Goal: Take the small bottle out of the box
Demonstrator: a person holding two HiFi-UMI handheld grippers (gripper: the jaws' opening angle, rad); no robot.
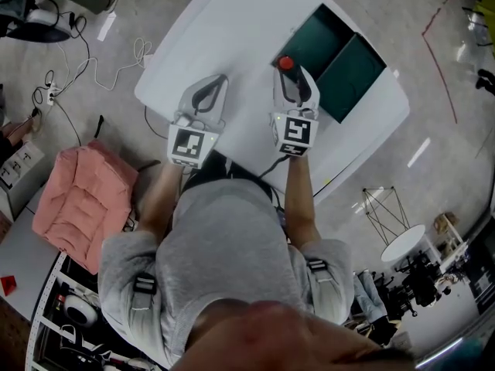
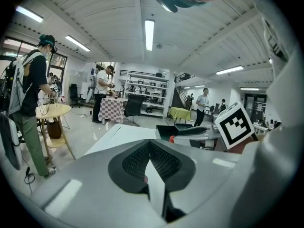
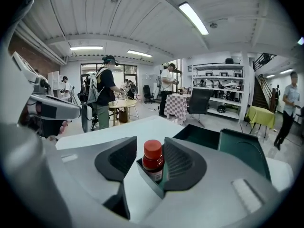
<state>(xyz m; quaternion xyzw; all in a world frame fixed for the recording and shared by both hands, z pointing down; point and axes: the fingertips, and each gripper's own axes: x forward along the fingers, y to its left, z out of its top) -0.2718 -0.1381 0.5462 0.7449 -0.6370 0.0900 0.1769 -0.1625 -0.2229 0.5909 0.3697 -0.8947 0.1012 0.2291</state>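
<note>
Much of the small bottle [image 3: 153, 162] is out of sight. In the right gripper view its foot is covered by a grey edge with a strip of teal beside it. It cannot be told whether it stands just inside a corner of the box [image 3: 240, 148] or just outside it on the white table [image 1: 232, 41]. The head view shows only its red cap, at 12 o'clock from the marker cube of the right gripper [image 1: 295, 71] and right at the box's nearest corner. The box sits at 1 o'clock in the head view. In the right gripper view it is half hidden behind the right-hand jaw, at 3 o'clock from the bottle.

What shows of the bottle is a round red cap and a dark reddish body, standing upright. It has a pale label whose print is too small to read.

The right gripper is released, its jaws standing wide with the bottle between them. The left-hand pad is clear of the bottle. The right-hand pad lies close alongside it, and contact there cannot be made out. The left gripper [image 2: 150, 145] is over the table at 9 o'clock from the right one. It is clenched on nothing, its pad tips meeting.
</note>
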